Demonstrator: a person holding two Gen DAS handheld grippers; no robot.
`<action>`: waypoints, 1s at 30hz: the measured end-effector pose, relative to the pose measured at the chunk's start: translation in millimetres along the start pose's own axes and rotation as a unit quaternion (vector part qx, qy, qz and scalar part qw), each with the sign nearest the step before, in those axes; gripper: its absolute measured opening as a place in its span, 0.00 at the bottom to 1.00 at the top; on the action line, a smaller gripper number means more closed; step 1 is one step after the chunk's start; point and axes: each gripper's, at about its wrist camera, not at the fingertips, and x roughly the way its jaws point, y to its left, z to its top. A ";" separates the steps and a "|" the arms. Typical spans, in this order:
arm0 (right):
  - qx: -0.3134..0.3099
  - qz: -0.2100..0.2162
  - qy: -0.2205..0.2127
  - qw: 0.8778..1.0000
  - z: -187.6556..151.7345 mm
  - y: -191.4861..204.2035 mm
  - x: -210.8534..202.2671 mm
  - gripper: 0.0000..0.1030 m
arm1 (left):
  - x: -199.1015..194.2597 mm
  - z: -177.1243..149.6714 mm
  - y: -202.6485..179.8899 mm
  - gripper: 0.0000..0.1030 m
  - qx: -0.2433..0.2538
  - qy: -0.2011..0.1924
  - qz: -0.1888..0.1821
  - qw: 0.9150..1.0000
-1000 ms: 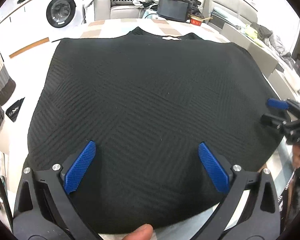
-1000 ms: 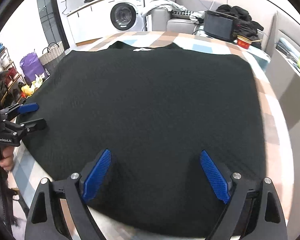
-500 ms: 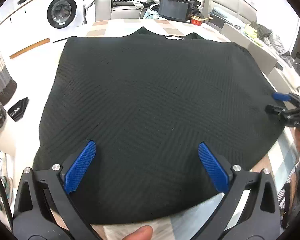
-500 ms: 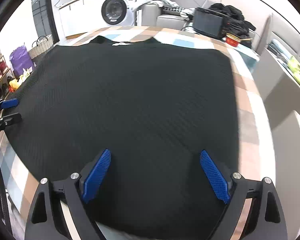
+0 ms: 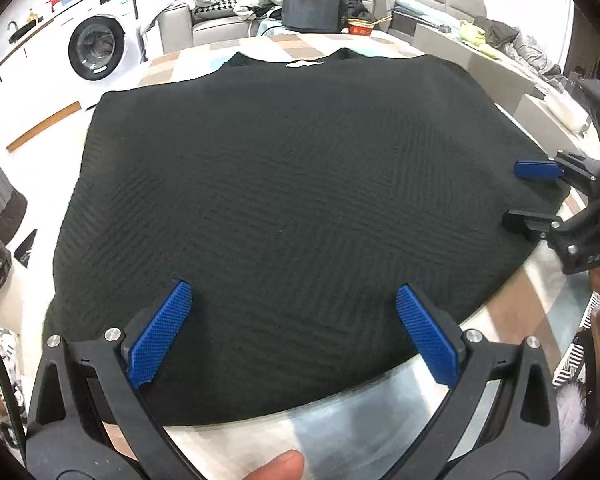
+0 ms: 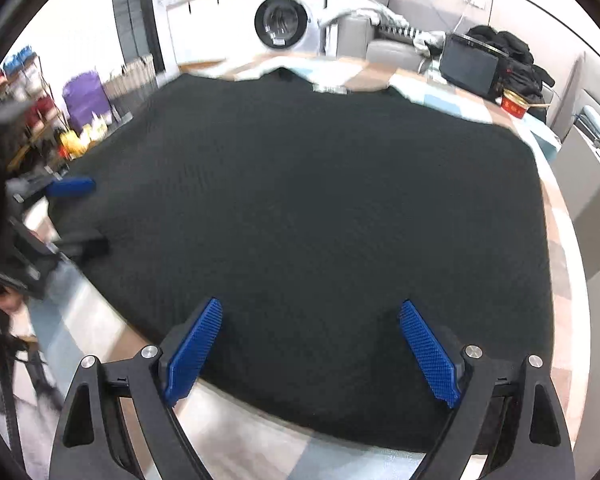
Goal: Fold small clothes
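A black ribbed knit garment (image 5: pixel 292 184) lies spread flat over the checked table, its neckline with a white label (image 5: pixel 304 64) at the far side. My left gripper (image 5: pixel 294 300) hovers open over the near hem, its blue pads wide apart and empty. My right gripper (image 6: pixel 312 316) is open too, above the hem on the garment (image 6: pixel 320 208) and holding nothing. Each gripper shows in the other's view: the right gripper (image 5: pixel 520 192) open at the garment's right edge, the left gripper (image 6: pixel 82 212) open at its left edge, blurred.
The checked table (image 5: pixel 380 412) edge shows bare in front of the hem. At the far end stand a black box (image 5: pixel 312 10) and a red bowl (image 5: pixel 360 28). A washing machine (image 5: pixel 96 48), sofas and floor clutter (image 6: pixel 80 120) surround the table. A fingertip (image 5: pixel 280 468) shows at the bottom.
Both grippers drew back toward the near hem, so more bare table shows in front. The right wrist view swung left and is blurred. Both grippers stayed open; the garment did not move.
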 end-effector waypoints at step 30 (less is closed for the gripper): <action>0.017 -0.014 0.004 1.000 62.3 -14.2 45.0 0.92 | 38.9 52.4 33.2 1.00 -0.055 -0.002 0.026 0.998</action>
